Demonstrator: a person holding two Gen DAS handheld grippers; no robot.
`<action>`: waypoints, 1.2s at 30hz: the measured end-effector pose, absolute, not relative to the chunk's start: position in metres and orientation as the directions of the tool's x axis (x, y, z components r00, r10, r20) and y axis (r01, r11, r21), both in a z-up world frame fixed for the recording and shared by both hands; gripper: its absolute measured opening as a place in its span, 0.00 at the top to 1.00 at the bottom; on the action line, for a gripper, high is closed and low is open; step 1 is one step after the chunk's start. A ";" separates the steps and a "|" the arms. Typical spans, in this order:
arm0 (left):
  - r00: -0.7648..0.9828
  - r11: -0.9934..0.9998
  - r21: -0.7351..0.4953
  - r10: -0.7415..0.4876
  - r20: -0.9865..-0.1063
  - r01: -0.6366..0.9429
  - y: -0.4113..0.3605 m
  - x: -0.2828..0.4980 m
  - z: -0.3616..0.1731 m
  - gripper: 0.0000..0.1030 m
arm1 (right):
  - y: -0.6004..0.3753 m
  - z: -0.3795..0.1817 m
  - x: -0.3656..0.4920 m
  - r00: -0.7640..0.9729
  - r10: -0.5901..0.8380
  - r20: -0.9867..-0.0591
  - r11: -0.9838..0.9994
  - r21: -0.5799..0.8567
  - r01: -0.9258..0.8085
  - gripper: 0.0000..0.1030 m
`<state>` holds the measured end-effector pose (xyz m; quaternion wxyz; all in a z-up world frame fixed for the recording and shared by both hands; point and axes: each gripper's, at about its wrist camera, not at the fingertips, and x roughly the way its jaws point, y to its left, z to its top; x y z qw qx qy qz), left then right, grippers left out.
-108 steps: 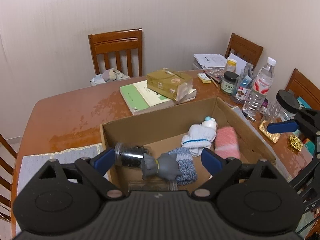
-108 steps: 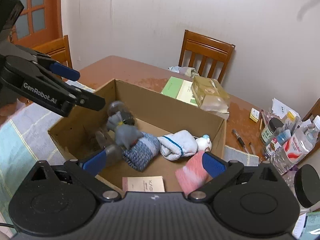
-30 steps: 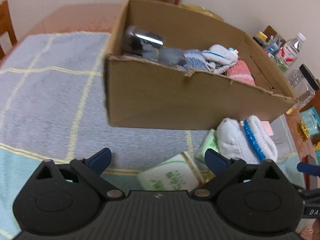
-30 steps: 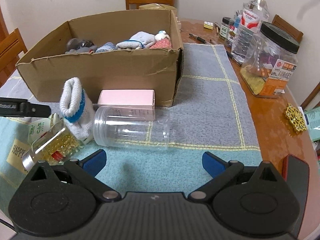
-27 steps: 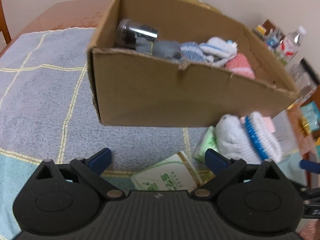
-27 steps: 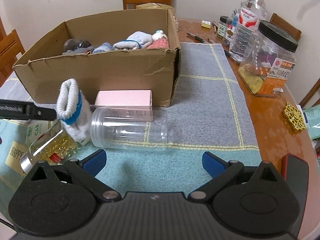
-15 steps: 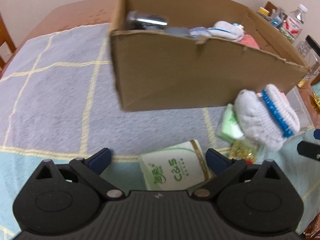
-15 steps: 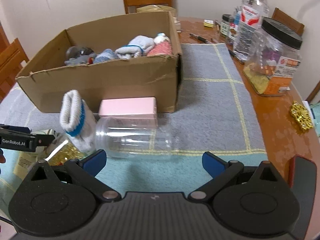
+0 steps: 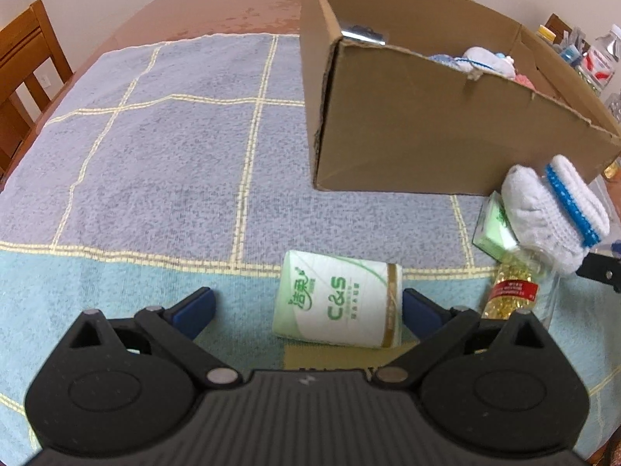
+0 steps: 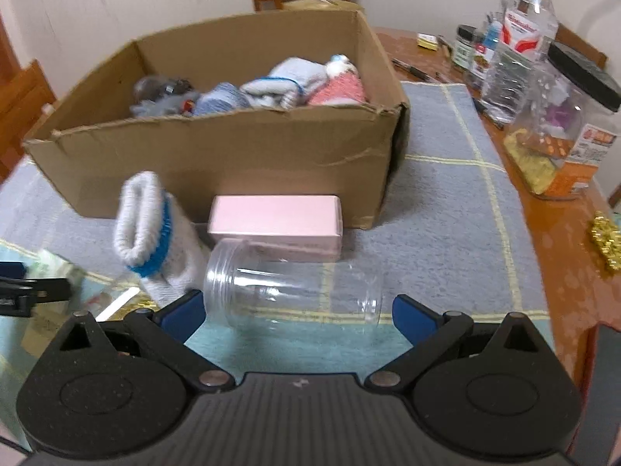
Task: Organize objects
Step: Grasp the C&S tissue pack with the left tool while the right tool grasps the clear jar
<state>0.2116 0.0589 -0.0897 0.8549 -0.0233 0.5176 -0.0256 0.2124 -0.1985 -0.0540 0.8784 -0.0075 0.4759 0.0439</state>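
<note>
The left tool [image 9: 306, 310] is spread around a soft green-printed tissue pack [image 9: 337, 305]; the right tool [image 10: 297, 316] is spread around a clear ribbed plastic jar [image 10: 293, 285] lying sideways on the woven cloth-covered surface [image 9: 155, 147]. Beyond sit a knitted white sock roll [image 10: 153, 233], a pink box [image 10: 275, 219] and a corrugated cardboard box [image 10: 233, 155].

Soft indoor light — blurry, fisheye-warped edges

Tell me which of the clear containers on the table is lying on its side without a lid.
The empty clear jar between the right gripper fingers, in front of the pink box. The water bottle and the black-lidded jar both stand upright and capped.
</note>
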 end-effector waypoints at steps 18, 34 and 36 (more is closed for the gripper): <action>0.529 0.991 0.011 -0.061 -0.846 0.132 0.043 0.197 -0.093 0.09 | -0.207 -0.062 0.220 0.574 0.048 -0.817 0.992 -0.031 -0.126 0.00; 0.549 0.984 -0.010 -0.108 -0.829 0.179 0.043 0.201 -0.088 0.36 | -0.207 -0.061 0.219 0.582 0.067 -0.810 0.989 -0.025 -0.148 0.09; 0.541 0.982 -0.018 -0.119 -0.833 0.188 0.044 0.202 -0.087 0.36 | -0.208 -0.059 0.218 0.583 0.067 -0.809 0.988 -0.029 -0.154 0.09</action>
